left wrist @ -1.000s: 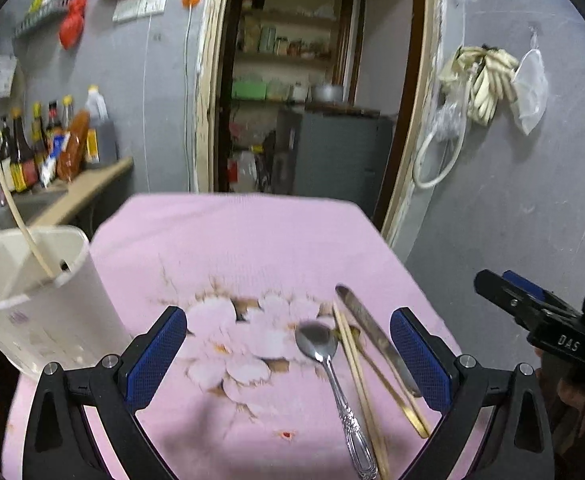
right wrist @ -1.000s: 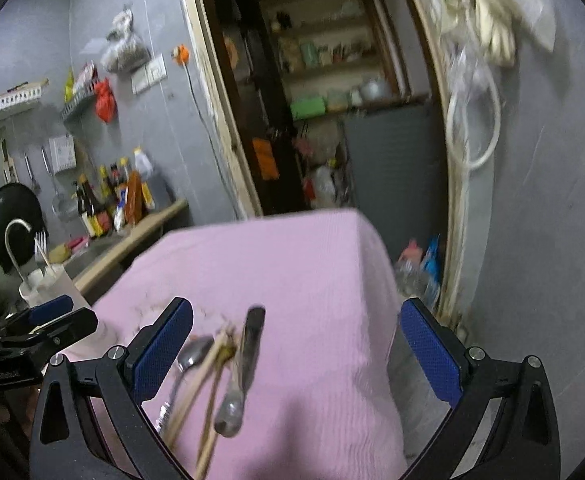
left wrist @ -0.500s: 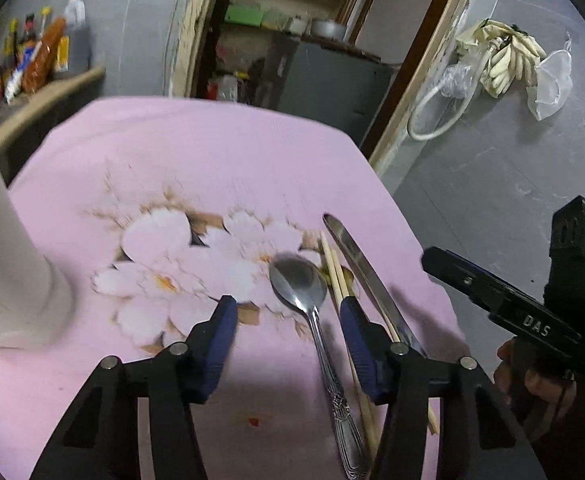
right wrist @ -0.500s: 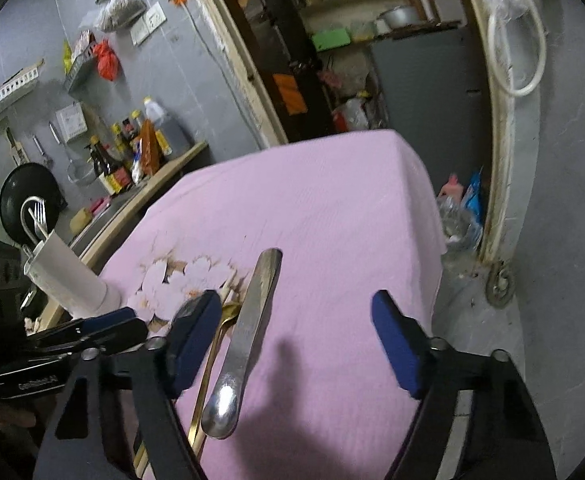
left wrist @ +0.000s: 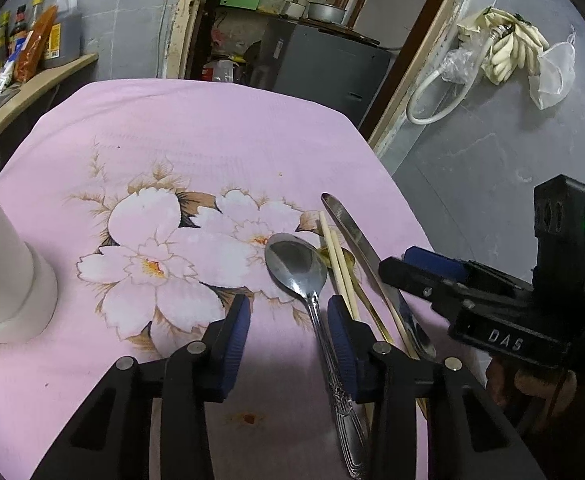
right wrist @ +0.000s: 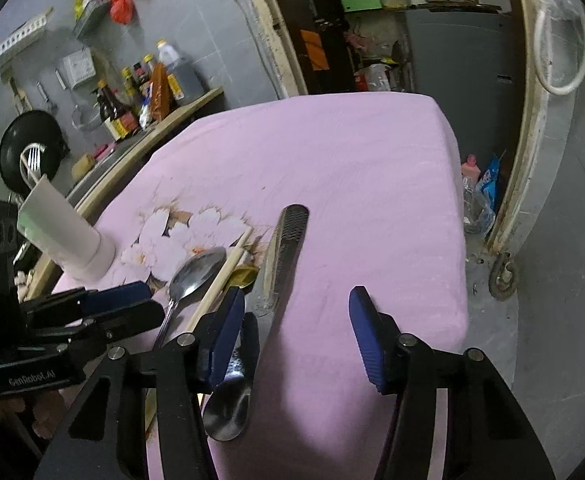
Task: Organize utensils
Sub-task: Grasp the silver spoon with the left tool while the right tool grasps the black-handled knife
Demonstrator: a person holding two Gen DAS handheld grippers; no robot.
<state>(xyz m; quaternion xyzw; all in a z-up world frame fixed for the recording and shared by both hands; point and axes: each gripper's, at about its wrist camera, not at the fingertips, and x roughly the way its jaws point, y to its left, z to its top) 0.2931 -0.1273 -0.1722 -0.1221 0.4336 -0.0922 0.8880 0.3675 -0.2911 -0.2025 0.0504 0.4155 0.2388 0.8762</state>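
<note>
- Left wrist view: the left gripper (left wrist: 288,334) hung low over the pink flowered cloth (left wrist: 196,140), its jaws closing. The silver spoon (left wrist: 304,280) lay with its handle running between the blue pads, close to the right-hand one; the pads did not press it, so nothing was grasped.
- Just right of the spoon lay the wooden chopsticks (left wrist: 338,264), a gold utensil (left wrist: 366,300) and a steel knife (left wrist: 356,240), side by side.
- A white holder (left wrist: 0,272) stood on the cloth at the left edge.
- Right wrist view: the right gripper (right wrist: 294,334) was also closing, unclenched, over the knife (right wrist: 286,252), whose handle end (right wrist: 228,412) passed by the left pad; no pad pressed on it.
- The spoon (right wrist: 196,272) and chopsticks (right wrist: 224,272) lay left of the knife, the holder (right wrist: 64,236) beyond them.
</note>
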